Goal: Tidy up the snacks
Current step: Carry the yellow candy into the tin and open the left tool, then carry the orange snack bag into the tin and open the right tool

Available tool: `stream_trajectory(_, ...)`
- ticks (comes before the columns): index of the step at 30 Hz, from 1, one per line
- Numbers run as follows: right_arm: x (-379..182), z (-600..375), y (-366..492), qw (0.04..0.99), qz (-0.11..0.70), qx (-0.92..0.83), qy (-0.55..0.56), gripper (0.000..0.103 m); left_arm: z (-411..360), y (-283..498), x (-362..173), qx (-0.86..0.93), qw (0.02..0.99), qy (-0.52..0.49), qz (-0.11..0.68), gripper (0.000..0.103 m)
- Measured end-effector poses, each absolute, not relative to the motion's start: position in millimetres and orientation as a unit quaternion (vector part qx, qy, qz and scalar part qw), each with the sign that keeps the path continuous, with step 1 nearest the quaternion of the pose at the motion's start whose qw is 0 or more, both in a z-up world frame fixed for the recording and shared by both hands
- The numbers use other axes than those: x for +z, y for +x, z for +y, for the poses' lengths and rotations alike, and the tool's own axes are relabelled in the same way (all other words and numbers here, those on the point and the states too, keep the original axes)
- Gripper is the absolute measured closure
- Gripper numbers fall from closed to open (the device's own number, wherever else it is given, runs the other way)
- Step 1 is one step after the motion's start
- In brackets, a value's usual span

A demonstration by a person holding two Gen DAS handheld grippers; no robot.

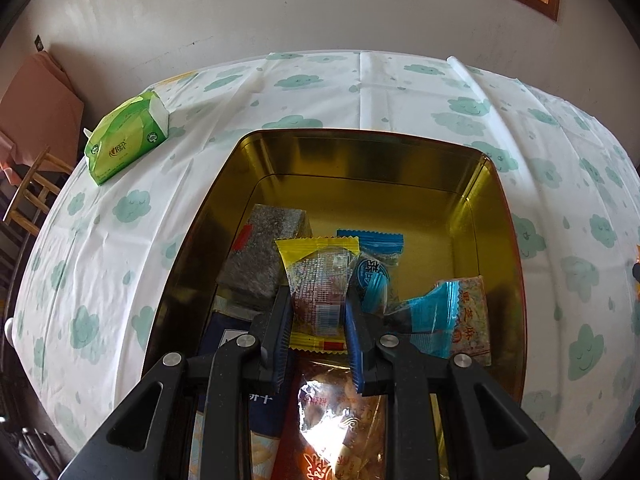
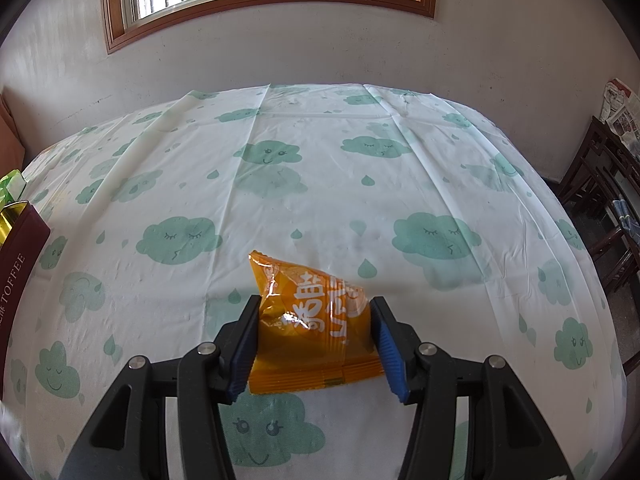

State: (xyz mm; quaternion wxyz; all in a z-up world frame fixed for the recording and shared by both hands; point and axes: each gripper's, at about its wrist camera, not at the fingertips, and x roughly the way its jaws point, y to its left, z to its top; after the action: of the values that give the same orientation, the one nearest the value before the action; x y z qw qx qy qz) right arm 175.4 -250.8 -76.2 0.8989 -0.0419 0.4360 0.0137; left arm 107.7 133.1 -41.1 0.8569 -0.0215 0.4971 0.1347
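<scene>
Cloud-printed cloth covers a table (image 2: 320, 152) under a wood-framed window, where snacks are being sorted into a gold-lined tin (image 1: 360, 160). Poised over the tin, the left gripper (image 1: 319, 312) is clamped on a yellow-edged snack packet (image 1: 318, 276), with other wrapped snacks lying below. Nearby on the cloth, the right gripper (image 2: 316, 336) brackets an orange snack packet (image 2: 308, 320), its pads at the packet's sides. Lowering the yellow packet close above the pile before letting go should keep it from sliding off.
</scene>
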Motion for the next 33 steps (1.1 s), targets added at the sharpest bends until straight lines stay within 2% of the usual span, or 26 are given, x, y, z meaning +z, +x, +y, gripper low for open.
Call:
stream_trajectory(8,-76,-251,175,0.899,0.436,0.014,-0.041,0.048,132,108,-40,0.136,0.858,-0.011,0.495,0.076)
stream_trajectory(16,-76,-251,175,0.899,0.436,0.015,-0.041,0.048,128,102,-34,0.139,0.861,0.002,0.489,0.065)
stream_trajectory(23,-76,-251,175,0.899,0.436,0.015,-0.041,0.048,123,93,-20,0.132,0.872,0.004,0.471,0.047)
stream_trajectory(27,-76,-251,176,0.899,0.436,0.016,-0.04,0.048,120,87,-13,0.125,0.876,0.004,0.465,0.043)
stream_trajectory(30,-76,-251,176,0.899,0.436,0.016,-0.04,0.048,121,79,-7,0.128,0.88,0.0,0.458,0.035)
stream_trajectory(33,-76,-251,176,0.899,0.436,0.016,-0.039,0.048,125,70,-2,0.134,0.881,-0.01,0.453,0.034)
